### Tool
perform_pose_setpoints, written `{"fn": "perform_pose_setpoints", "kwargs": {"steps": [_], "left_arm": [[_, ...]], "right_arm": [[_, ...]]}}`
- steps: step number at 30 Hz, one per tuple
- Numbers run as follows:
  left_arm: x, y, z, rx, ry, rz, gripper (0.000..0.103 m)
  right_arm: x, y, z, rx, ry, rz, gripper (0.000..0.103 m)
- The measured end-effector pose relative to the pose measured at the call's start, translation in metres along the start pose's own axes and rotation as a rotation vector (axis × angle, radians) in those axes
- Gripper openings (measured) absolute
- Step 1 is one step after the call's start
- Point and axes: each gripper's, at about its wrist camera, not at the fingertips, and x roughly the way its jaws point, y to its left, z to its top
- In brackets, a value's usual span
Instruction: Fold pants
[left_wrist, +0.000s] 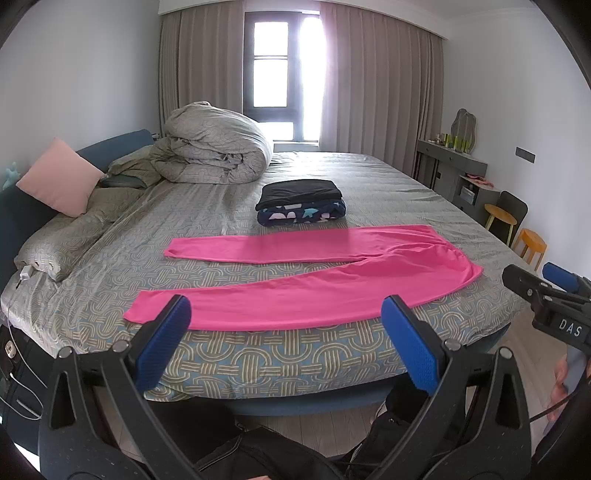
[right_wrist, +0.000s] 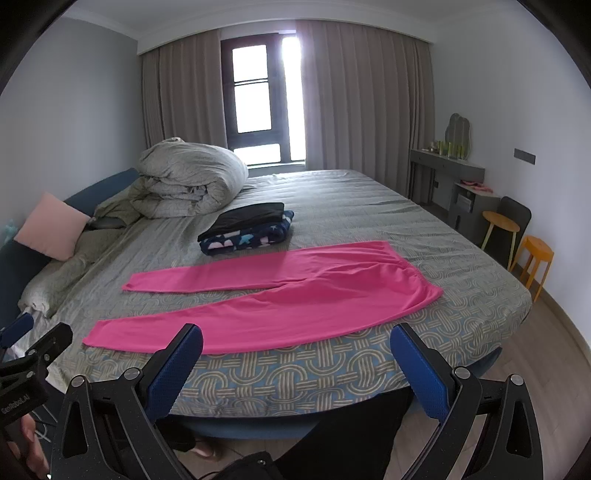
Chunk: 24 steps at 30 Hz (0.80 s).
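Bright pink pants (left_wrist: 303, 280) (right_wrist: 280, 295) lie flat near the front edge of the bed, legs spread apart toward the left, waistband at the right. My left gripper (left_wrist: 286, 306) is open, hovering just in front of the near leg with nothing between its blue pads. My right gripper (right_wrist: 295, 334) is open too, held before the bed's front edge and short of the near leg. In the left wrist view the right gripper (left_wrist: 546, 295) shows at the right edge. In the right wrist view the left gripper (right_wrist: 33, 347) shows at the left edge.
The bed (left_wrist: 280, 354) has a patterned grey sheet. Behind the pants sits a stack of folded clothes (left_wrist: 301, 201) (right_wrist: 245, 227). A rolled duvet (left_wrist: 218, 146) and pink pillow (left_wrist: 59, 177) are at back left. Stools (right_wrist: 533, 258) and a grey dresser (right_wrist: 458, 177) stand at the right.
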Motion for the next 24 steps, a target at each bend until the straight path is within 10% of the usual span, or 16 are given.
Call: {"fn": "perform_pose_setpoints", "kwargs": {"steps": [24], "left_arm": [[0.004,-0.002,-0.002,-0.001,0.007,0.003,0.102]], "right_arm": [[-0.002,0.010,-0.001,-0.011,0.003,0.000,0.103]]}}
